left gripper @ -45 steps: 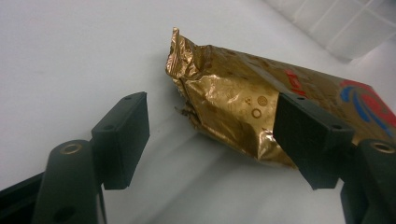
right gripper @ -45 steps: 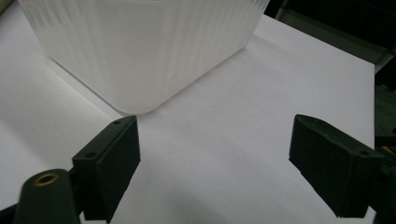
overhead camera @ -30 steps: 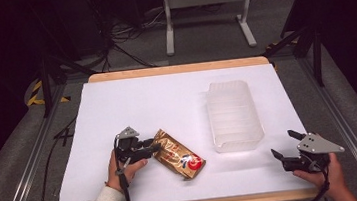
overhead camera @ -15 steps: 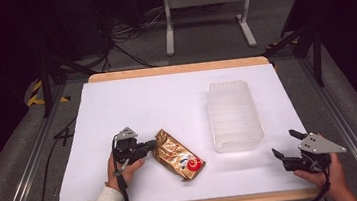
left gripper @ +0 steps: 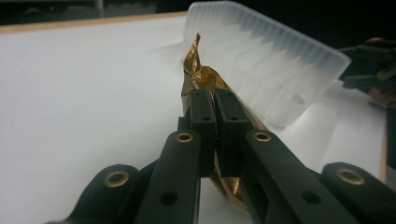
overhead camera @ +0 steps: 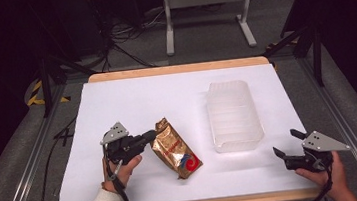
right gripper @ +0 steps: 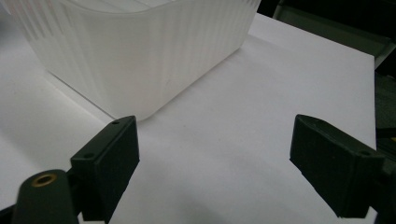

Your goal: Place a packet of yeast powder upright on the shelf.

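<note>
**Gold pouch pinched at its edge, bin alongside, second gripper spread**

Item one — the left gripper point(overhead camera: 151, 135). It is seen in the lower left of the high view, carried by a hand in a light sleeve, its black body topped by a grey three-cornered plate. Its jaws are pressed together on the upper left edge of the gold foil pouch point(overhead camera: 175, 149). In the left gripper view the two black pads point(left gripper: 203, 122) are shown at centre frame, clamped on the crinkled foil point(left gripper: 201, 77), with a thin seam of gold between them.

Item two — the gold foil pouch. It is placed slightly left of centre in the lower half of the high view, laid diagonally on the white table cover point(overhead camera: 166, 101), a red and blue mark at its lower right end. Its far tip is seen pointing up in the left gripper view, close against the bin wall.

Item three — the translucent ribbed bin point(overhead camera: 233, 116). It is set right of centre in the high view, just beside the pouch, open side up.

Item four — the right gripper point(overhead camera: 288, 145). It is held at the lower right of the high view, near the table's front edge. Its jaws are spread wide with nothing between them; in the right gripper view bare white cover is framed by the pads point(right gripper: 112, 161), with the bin's corner point(right gripper: 140, 60) in the upper left.
</note>
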`<state>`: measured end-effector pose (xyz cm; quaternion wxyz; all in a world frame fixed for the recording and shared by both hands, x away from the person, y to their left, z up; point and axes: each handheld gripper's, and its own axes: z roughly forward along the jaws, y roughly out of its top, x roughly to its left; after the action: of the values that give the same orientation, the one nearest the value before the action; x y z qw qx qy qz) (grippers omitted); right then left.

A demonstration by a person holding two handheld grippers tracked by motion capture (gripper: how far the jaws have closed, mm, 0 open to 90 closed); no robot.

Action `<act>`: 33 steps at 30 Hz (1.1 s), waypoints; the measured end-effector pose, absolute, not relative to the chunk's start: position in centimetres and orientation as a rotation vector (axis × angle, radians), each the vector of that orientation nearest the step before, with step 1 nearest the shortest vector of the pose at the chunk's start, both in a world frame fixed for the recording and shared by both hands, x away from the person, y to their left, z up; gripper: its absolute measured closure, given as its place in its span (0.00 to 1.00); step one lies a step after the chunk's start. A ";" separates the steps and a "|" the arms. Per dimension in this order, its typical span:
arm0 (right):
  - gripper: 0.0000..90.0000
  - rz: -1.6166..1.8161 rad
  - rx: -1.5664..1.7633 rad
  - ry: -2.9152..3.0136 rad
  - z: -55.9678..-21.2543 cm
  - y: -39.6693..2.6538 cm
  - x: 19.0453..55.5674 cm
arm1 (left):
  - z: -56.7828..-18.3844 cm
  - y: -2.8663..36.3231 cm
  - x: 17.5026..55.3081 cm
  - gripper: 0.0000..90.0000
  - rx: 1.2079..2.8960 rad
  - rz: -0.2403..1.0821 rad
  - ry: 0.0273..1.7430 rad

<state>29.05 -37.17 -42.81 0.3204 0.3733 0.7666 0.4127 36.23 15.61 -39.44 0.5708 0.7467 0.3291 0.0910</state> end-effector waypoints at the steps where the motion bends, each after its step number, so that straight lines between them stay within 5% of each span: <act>1: 0.18 1.086 0.978 2.014 -42.8 -37.2 29.0 | -39.1 15.4 36.1 0.97 1.752 0.217 0.759; 33: 0.19 1.065 0.972 2.031 -43.1 -36.9 29.0 | -33.8 11.6 35.4 0.98 1.750 0.259 0.536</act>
<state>29.03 -36.95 -43.12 0.3197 0.3699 0.7725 0.4052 35.37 11.56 -33.75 0.6024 0.7557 0.2313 0.1117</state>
